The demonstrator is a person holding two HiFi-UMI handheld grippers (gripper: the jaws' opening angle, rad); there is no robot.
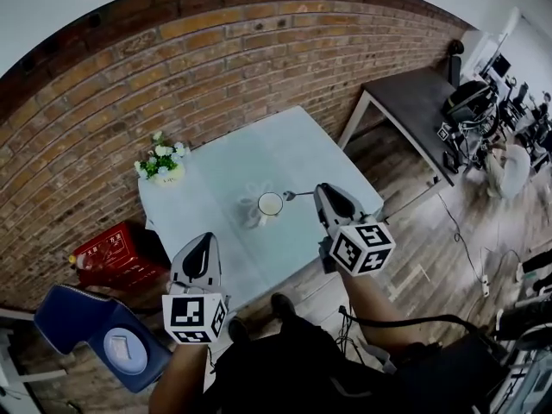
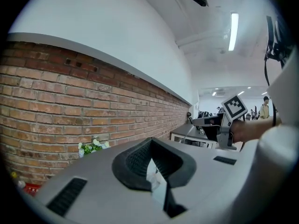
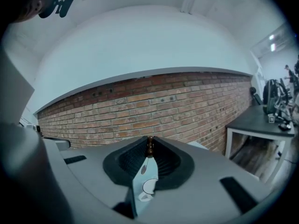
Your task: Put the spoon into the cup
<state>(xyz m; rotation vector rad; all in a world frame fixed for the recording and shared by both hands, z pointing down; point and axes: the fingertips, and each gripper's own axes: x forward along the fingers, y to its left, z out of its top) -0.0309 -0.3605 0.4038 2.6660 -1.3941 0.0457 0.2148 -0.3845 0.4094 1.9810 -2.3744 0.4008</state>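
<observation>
A white cup (image 1: 270, 203) stands on a pale doily near the middle of the light blue table (image 1: 293, 149). My right gripper (image 1: 317, 191) is just right of the cup, shut on the handle of a small metal spoon (image 1: 297, 195) whose bowl points left toward the cup's rim. In the right gripper view the spoon (image 3: 145, 166) hangs between the jaws, with the cup (image 3: 148, 186) below it. My left gripper (image 1: 206, 240) hovers over the table's near left edge, jaws together, holding nothing. The left gripper (image 2: 150, 146) view shows only a thin slit between the pads.
A small pot of white flowers (image 1: 162, 164) sits at the table's far left corner. A red crate (image 1: 116, 253) and a blue chair (image 1: 95, 330) stand on the floor at left. A grey desk (image 1: 414, 102) is at the right, and a brick wall (image 1: 172, 67) behind.
</observation>
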